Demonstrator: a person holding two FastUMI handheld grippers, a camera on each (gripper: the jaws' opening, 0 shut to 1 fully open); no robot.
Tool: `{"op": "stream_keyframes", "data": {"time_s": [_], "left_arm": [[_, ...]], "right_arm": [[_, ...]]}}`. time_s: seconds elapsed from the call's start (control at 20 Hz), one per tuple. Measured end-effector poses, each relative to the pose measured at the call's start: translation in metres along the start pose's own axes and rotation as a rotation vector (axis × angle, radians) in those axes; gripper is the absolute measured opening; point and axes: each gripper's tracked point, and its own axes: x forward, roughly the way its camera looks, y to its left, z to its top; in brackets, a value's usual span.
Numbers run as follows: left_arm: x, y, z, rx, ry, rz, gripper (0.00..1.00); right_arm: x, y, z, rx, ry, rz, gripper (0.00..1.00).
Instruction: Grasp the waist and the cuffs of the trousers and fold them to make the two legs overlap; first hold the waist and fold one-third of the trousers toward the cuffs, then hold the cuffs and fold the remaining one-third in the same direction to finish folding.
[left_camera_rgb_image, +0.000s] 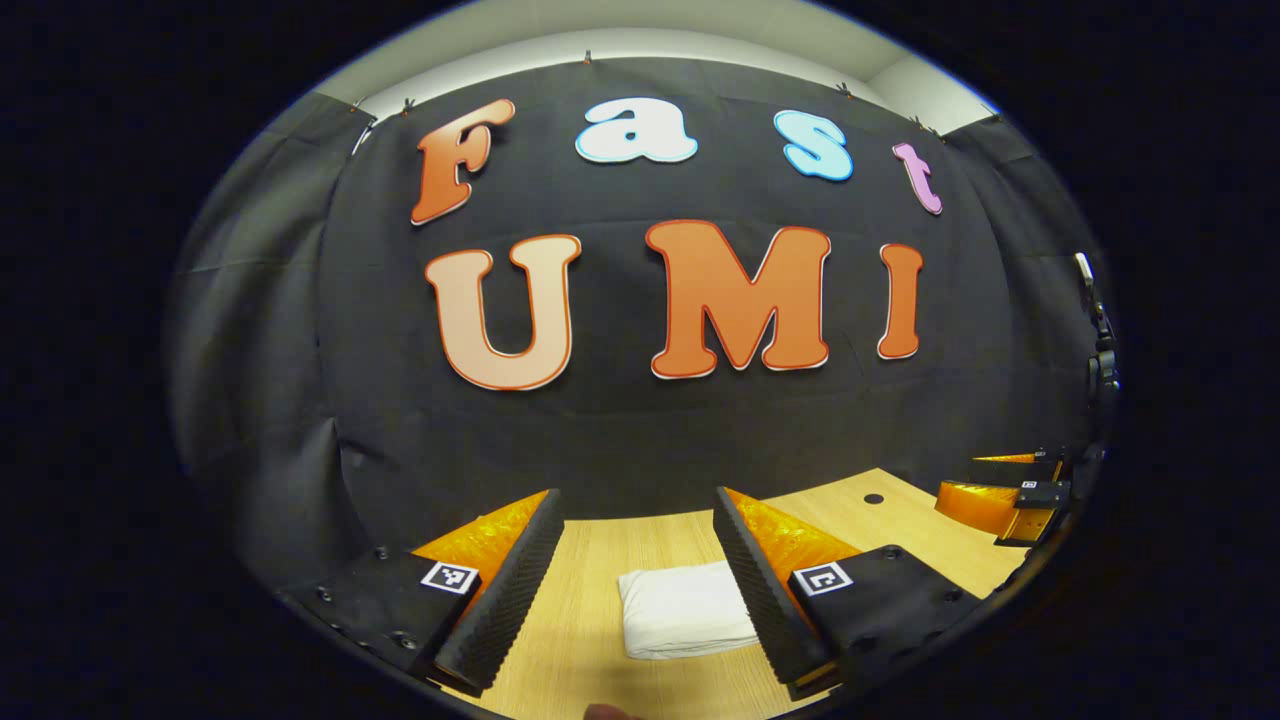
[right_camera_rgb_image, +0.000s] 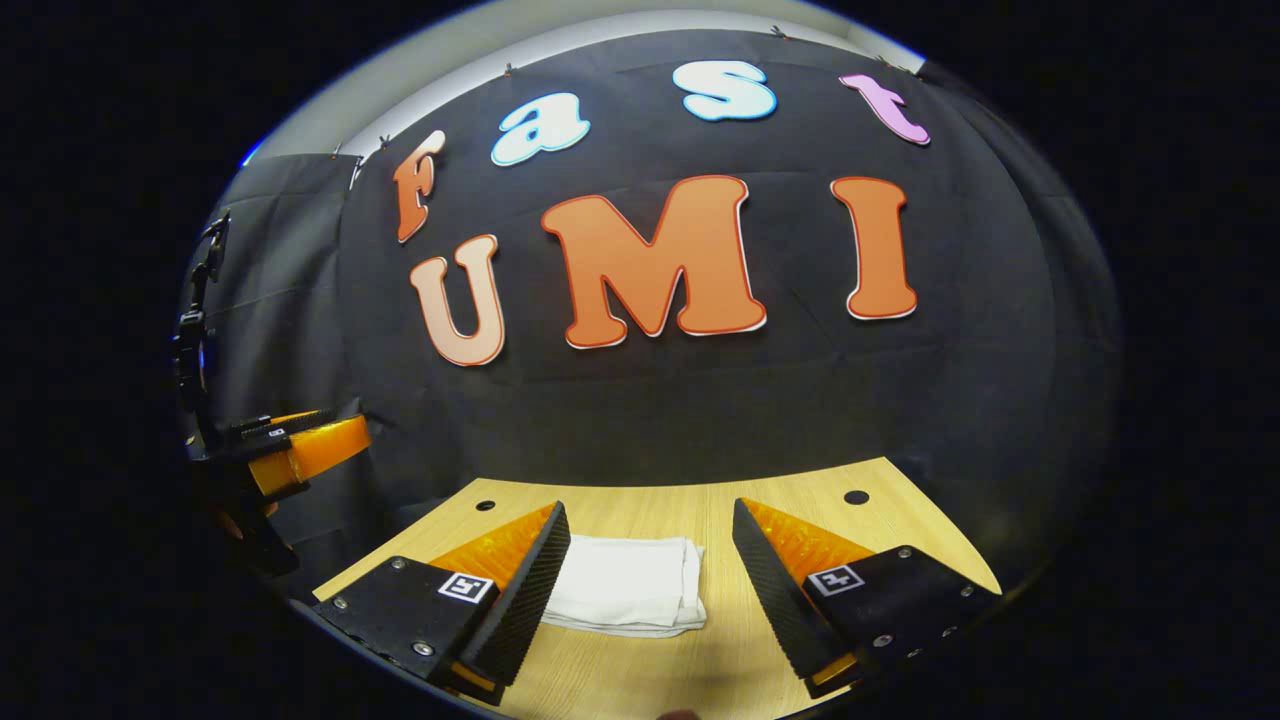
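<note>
The white trousers (left_camera_rgb_image: 685, 608) lie folded into a compact, thick rectangle on the light wooden worktop (left_camera_rgb_image: 640, 545). In the left gripper view the bundle sits between the two fingers of the left gripper (left_camera_rgb_image: 640, 590), nearer the right-hand finger, whose inner edge covers part of the cloth's right side. Whether that finger touches the cloth cannot be told. The jaws of the left gripper stand wide apart and grip nothing.

In the right gripper view the folded trousers (right_camera_rgb_image: 625, 585) lie between the fingers of the right gripper (right_camera_rgb_image: 650, 590), closer to the left-hand finger, which overlaps the bundle's left edge in the picture. The layered edges of the fold show along the bundle's right side. These jaws too are spread wide, with nothing held between them.

Each gripper shows at the rim of the other's view. The right gripper (left_camera_rgb_image: 1010, 490) shows at the far right of the left gripper view, above the worktop's right end and well apart from the trousers. The left gripper (right_camera_rgb_image: 290, 450) shows at the far left of the right gripper view, off the worktop's left end and in front of the black cloth wall.

Two small round holes mark the worktop near its back edge, one at the left (right_camera_rgb_image: 485, 506) and one at the right (right_camera_rgb_image: 856, 497). No containers stand on the worktop.
</note>
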Motion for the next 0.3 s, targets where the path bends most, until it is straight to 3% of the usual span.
{"op": "stream_keyframes", "data": {"time_s": [0.3], "left_arm": [[-0.015, -0.003, 0.009, -0.028, -0.038, -0.018, 0.99]], "right_arm": [[-0.015, 0.034, 0.011, -0.060, -0.028, 0.008, 0.98]]}}
